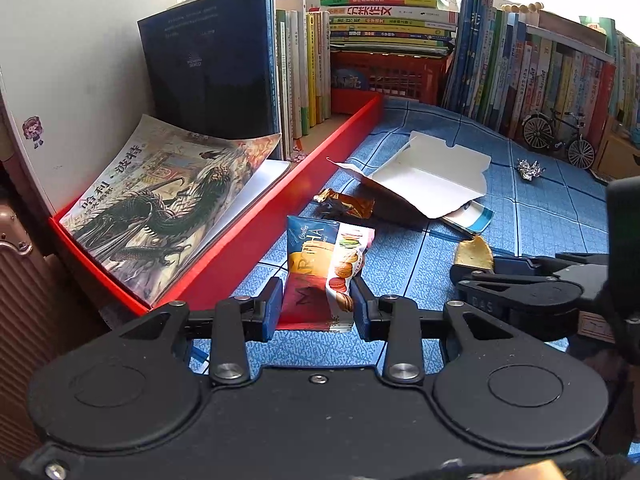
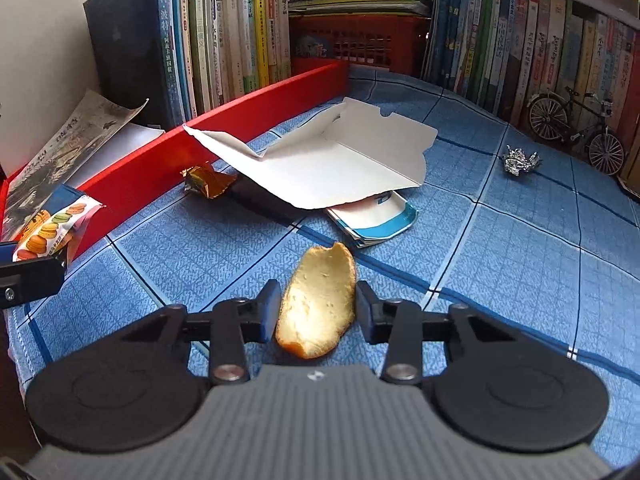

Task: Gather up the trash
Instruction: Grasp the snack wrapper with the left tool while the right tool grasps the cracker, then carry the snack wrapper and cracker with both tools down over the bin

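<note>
My left gripper (image 1: 318, 304) is shut on a macaron cookie wrapper (image 1: 326, 268), held above the blue checked cloth (image 1: 400, 260). My right gripper (image 2: 318, 310) is shut on a piece of orange peel (image 2: 318, 300); the peel (image 1: 474, 254) and the right gripper (image 1: 460, 276) also show at the right of the left wrist view. On the cloth lie a gold wrapper (image 1: 346, 202) (image 2: 208, 182), an opened white carton (image 1: 424, 178) (image 2: 332, 160) over a flat blue-and-white package (image 2: 376, 220), and a crumpled foil ball (image 1: 530, 169) (image 2: 520, 162).
A red box lid (image 1: 248, 240) (image 2: 160, 172) with a dragon-cover book (image 1: 160, 200) runs along the left. Rows of books (image 2: 540, 40) and a red crate (image 1: 394, 76) line the back. A model bicycle (image 1: 558, 136) (image 2: 572, 128) stands far right.
</note>
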Demonstrator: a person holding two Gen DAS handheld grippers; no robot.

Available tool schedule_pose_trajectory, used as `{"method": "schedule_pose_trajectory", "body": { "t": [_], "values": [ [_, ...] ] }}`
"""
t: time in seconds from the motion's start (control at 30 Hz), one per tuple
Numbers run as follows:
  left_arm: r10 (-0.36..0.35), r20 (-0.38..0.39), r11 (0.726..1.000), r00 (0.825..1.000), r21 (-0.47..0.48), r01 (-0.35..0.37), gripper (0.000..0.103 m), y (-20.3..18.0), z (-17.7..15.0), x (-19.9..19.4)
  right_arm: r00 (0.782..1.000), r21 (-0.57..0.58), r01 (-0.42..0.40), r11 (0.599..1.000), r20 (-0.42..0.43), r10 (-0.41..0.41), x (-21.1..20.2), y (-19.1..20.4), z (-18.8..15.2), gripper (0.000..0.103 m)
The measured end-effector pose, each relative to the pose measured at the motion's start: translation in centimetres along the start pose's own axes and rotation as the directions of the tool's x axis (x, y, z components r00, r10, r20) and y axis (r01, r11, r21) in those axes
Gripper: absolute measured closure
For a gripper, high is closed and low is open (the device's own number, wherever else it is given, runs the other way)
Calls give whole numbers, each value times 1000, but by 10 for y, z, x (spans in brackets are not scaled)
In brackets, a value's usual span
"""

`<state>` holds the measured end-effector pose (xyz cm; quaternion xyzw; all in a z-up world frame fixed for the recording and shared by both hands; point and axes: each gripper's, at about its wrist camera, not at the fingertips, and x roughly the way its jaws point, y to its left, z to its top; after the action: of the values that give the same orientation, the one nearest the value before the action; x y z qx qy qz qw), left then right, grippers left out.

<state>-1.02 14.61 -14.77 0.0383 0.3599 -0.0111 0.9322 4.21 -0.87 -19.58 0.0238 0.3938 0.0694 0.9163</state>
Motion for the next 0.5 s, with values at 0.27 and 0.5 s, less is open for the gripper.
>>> {"method": "schedule_pose_trajectory", "body": {
  "t": [0.27, 0.5],
  "values": [
    [-36, 25, 999, 999, -2, 36, 69, 8, -1, -35, 999, 49, -23, 999, 42, 21, -55, -5, -6, 60],
    [-50, 0, 999, 999, -18, 50, 69, 30, -21, -86, 997, 64, -56, 996, 59, 52, -125, 6, -28, 60]
  ]
}}
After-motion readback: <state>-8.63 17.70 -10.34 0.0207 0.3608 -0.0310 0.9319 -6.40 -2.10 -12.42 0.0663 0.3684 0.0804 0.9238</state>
